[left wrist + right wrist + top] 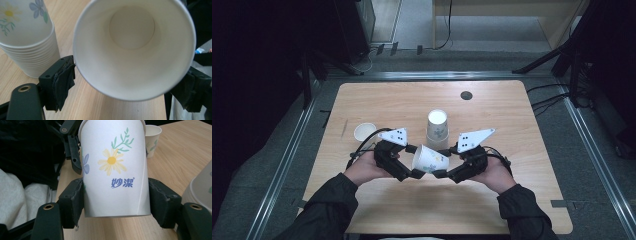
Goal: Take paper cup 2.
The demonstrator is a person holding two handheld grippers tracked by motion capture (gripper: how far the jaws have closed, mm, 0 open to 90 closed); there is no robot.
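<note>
Paper cup (430, 159) stays steadiest if the right tongs (440, 173) keep clamping its base while the left tongs (413, 173), spread wide at its rim, back off clear.

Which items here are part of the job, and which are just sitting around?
In play: paper cup clamped near its base by the right gripper; left gripper, jaws open around its rim; cup stack.
Idle: lone cup; round dark grommet in the table.

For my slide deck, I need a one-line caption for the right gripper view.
Right gripper clamps the base of a white flower-printed paper cup above the light wooden table.
</note>
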